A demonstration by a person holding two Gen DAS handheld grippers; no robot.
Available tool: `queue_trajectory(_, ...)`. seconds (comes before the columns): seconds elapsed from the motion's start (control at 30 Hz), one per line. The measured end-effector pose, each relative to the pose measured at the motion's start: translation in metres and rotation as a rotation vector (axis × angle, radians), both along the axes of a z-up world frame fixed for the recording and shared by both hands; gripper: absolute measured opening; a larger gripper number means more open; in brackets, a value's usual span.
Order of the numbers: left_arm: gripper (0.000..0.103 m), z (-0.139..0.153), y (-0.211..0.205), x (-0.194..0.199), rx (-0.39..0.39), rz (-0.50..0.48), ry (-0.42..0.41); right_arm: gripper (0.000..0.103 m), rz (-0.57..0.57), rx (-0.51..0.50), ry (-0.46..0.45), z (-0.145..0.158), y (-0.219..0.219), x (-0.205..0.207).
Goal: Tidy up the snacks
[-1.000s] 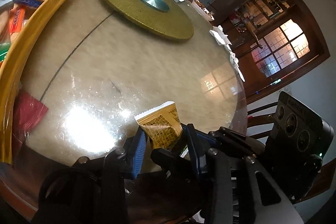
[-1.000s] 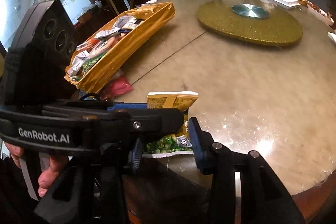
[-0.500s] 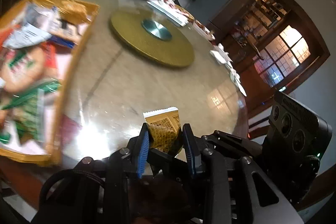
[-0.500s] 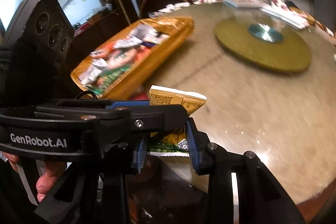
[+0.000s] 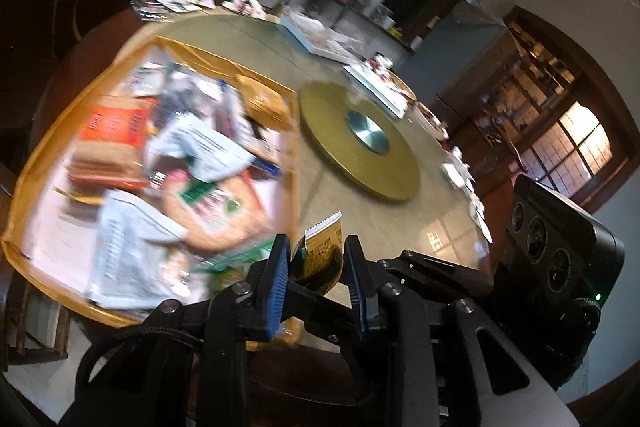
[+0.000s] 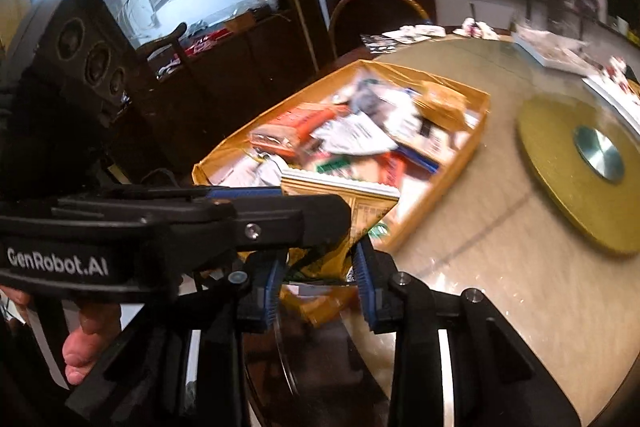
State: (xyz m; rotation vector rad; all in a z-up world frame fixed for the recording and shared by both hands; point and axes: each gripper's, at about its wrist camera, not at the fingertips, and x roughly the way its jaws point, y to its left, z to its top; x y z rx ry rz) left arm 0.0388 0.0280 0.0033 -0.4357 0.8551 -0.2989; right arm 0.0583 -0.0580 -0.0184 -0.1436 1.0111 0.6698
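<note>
Left wrist view
Left gripper: jaws drawn in close, blue pads clamped on a gold packet that stands up between them.
Packet: crimped top edge tilted up and to the right, clear of the surface, just beside the near right corner of the tray.
Tray: gold, open-topped, on the left part of the surface, heaped with blurred snack packs; a round cracker pack lies near its front, a red-orange box further back.
Turntable: gold disc with a silver hub, to the right of the tray and well apart from the gripper.
Right gripper's body: black housing at the right edge; its jaws are out of this view.

Right wrist view
Right gripper: jaws have just been closing and now stand narrow, blue pads pressed on the lower part of the same packet.
Packet: its crimped upper end sticks out past the left gripper's black arm, which crosses the view from the left and grips it higher up.
Tray: behind the packet, full of mixed packs.
Hand: fingers wrapped on the left gripper's handle, bottom left.
Turntable: at the right, on the pale surface.
</note>
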Motion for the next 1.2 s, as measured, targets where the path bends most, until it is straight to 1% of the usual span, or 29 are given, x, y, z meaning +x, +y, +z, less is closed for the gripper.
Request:
queue_trajectory(0.07,0.027,-0.003,0.009,0.003,0.000,0.014,-0.001,0.034,0.021,-0.009,0.006,-0.005,0.013,0.007)
queue_trajectory(0.17,0.027,-0.011,0.026,0.010,-0.028,0.036,0.012,0.034,0.031,-0.014,0.029,-0.014,0.023,0.018)
queue_trajectory(0.27,0.027,-0.018,0.038,0.016,-0.059,0.045,0.022,0.034,0.017,-0.023,0.042,-0.020,0.029,0.025)
queue_trajectory(0.43,0.026,-0.023,0.046,0.018,-0.047,0.078,0.024,0.034,0.007,-0.046,0.036,-0.026,0.036,0.032)
queue_trajectory(0.53,0.034,-0.023,0.048,0.014,-0.027,0.110,0.016,0.034,-0.005,-0.039,0.045,-0.025,0.036,0.037)
queue_trajectory(0.57,0.034,-0.022,0.048,0.013,-0.024,0.108,0.011,0.035,-0.011,-0.036,0.046,-0.026,0.035,0.039)
queue_trajectory(0.6,0.037,-0.020,0.047,0.011,-0.017,0.102,0.002,0.035,-0.022,-0.029,0.046,-0.025,0.032,0.039)
queue_trajectory(0.63,0.044,-0.018,0.045,0.009,-0.004,0.104,-0.006,0.035,-0.028,-0.021,0.045,-0.023,0.030,0.037)
queue_trajectory(0.67,0.049,-0.016,0.043,0.006,0.018,0.112,-0.017,0.040,-0.037,-0.011,0.040,-0.021,0.027,0.034)
queue_trajectory(0.7,0.062,-0.013,0.040,0.002,0.053,0.126,-0.032,0.054,-0.053,-0.004,0.030,-0.018,0.024,0.031)
queue_trajectory(0.73,0.070,-0.010,0.037,-0.003,0.094,0.146,-0.045,0.062,-0.087,-0.007,0.016,-0.014,0.019,0.027)
queue_trajectory(0.77,0.072,-0.007,0.036,-0.005,0.119,0.160,-0.057,0.071,-0.112,-0.012,-0.001,-0.010,0.014,0.023)
queue_trajectory(0.83,0.078,-0.001,0.029,-0.014,0.169,0.179,-0.095,0.076,-0.151,-0.017,-0.030,-0.003,0.006,0.015)
queue_trajectory(0.87,0.079,0.001,0.026,-0.016,0.192,0.193,-0.105,0.081,-0.175,-0.024,-0.035,-0.001,0.002,0.012)
queue_trajectory(0.9,0.080,0.003,0.021,-0.020,0.232,0.217,-0.115,0.083,-0.207,-0.033,-0.043,0.000,-0.003,0.008)
queue_trajectory(1.07,0.080,0.010,0.004,-0.033,0.397,0.318,-0.172,0.085,-0.302,-0.044,-0.038,0.001,-0.023,-0.003)
queue_trajectory(1.13,0.080,0.012,0.001,-0.038,0.428,0.350,-0.191,0.085,-0.318,-0.044,-0.043,0.001,-0.028,-0.008)
queue_trajectory(1.2,0.080,0.013,0.000,-0.042,0.442,0.357,-0.184,0.086,-0.334,-0.042,-0.048,0.003,-0.032,-0.011)
